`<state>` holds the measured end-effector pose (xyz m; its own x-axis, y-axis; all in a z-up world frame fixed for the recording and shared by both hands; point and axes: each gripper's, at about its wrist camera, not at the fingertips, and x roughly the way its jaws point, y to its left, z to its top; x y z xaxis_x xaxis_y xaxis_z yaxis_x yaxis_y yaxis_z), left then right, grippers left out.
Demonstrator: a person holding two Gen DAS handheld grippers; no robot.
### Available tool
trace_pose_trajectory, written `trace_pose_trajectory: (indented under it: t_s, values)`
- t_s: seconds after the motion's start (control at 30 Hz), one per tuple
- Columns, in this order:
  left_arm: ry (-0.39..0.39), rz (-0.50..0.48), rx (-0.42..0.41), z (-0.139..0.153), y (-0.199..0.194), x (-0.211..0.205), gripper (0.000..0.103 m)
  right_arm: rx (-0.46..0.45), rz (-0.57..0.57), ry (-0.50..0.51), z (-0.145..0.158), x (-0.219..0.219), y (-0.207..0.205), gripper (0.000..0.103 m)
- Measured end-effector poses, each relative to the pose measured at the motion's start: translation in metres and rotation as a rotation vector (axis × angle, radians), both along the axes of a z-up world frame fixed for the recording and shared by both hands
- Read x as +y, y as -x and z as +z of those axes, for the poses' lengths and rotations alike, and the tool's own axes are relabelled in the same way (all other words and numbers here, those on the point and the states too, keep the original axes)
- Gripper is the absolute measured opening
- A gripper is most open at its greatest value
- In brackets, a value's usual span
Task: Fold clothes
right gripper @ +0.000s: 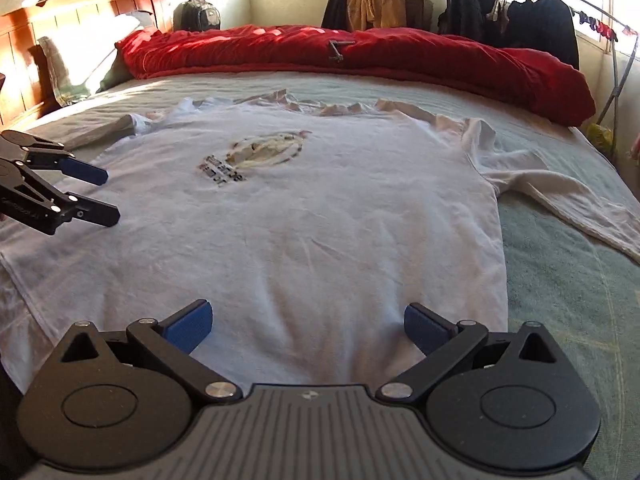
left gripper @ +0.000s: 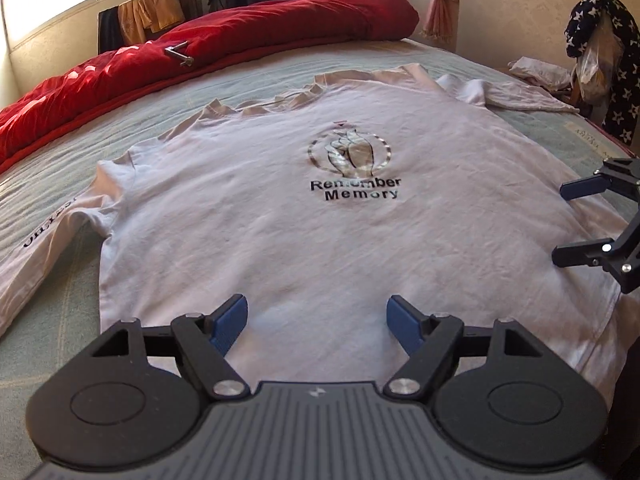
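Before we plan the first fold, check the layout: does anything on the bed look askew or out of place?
The shirt lies flat, print up, but its far sleeve is bunched and its collar rumpled. A small metal tool sits oddly on the red duvet.

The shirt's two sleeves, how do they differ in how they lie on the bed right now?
The lettered sleeve runs straight out and shows dark print; the other sleeve shows none. The lettered sleeve lies flat along the mattress, while the other sleeve is bunched and creased near the shoulder. Both are white, long, and still unfolded beside the shirt.
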<state>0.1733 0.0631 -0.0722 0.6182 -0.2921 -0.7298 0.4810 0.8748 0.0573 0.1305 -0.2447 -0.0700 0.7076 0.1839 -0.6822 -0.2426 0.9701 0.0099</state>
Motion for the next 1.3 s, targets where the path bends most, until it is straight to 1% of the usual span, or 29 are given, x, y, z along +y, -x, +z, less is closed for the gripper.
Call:
trace_pose_trajectory:
  t_s: [0.07,0.13,0.27,0.33,0.43,0.5,0.57,0.6,0.67,0.77,0.8,0.83,0.97,1.0,1.07,1.17,1.3]
  values:
    - [0.029,0.028,0.008,-0.002,0.014,0.012,0.08,-0.005,-0.006,-0.015,-0.003,-0.01,0.017,0.103]
    - [0.035,0.058,0.021,-0.001,0.029,0.023,0.081,-0.005,-0.009,-0.015,-0.005,-0.018,0.031,0.103]
    - [-0.012,0.102,0.011,-0.001,0.065,0.035,0.083,-0.005,-0.015,-0.009,-0.007,-0.026,0.05,0.103]
    - [-0.029,0.115,0.009,0.0,0.083,0.039,0.084,-0.001,-0.022,-0.001,-0.007,-0.025,0.05,0.103]
    - [-0.038,0.132,0.012,0.007,0.098,0.039,0.083,0.003,-0.026,0.024,-0.007,-0.02,0.049,0.103]
    - [-0.065,0.113,-0.035,0.014,0.106,0.031,0.083,-0.004,-0.026,0.03,0.0,-0.015,0.049,0.103]
    - [-0.066,0.068,-0.077,0.019,0.11,0.018,0.083,-0.013,-0.023,0.035,0.008,-0.008,0.049,0.103]
    - [-0.054,0.045,-0.081,0.019,0.109,0.012,0.083,-0.031,-0.002,0.034,0.013,-0.002,0.05,0.103]
    - [-0.04,0.017,-0.074,0.017,0.104,-0.001,0.083,-0.067,0.057,0.036,0.021,0.014,0.052,0.103]
    - [-0.052,-0.007,-0.06,0.006,0.1,-0.017,0.083,-0.058,0.105,0.075,0.015,0.035,0.049,0.103]
    - [-0.057,-0.002,-0.053,0.003,0.1,-0.018,0.083,-0.041,0.107,0.088,0.009,0.038,0.048,0.103]
    - [-0.056,0.005,-0.043,0.0,0.102,-0.017,0.084,-0.029,0.1,0.077,0.004,0.037,0.048,0.103]
    - [0.0,0.062,0.003,-0.006,0.115,0.008,0.084,0.005,0.07,-0.036,-0.005,0.018,0.053,0.103]
    - [0.004,0.074,0.005,-0.006,0.121,0.014,0.084,0.003,0.077,-0.037,-0.006,0.016,0.055,0.103]
    - [-0.004,0.087,0.017,-0.006,0.13,0.021,0.084,-0.005,0.086,-0.008,-0.008,0.018,0.06,0.103]
    - [-0.014,0.1,0.036,-0.003,0.138,0.025,0.084,-0.014,0.068,0.005,-0.01,0.022,0.062,0.103]
    - [-0.009,0.107,0.038,0.012,0.129,0.024,0.084,-0.011,0.064,0.005,-0.01,0.022,0.061,0.103]
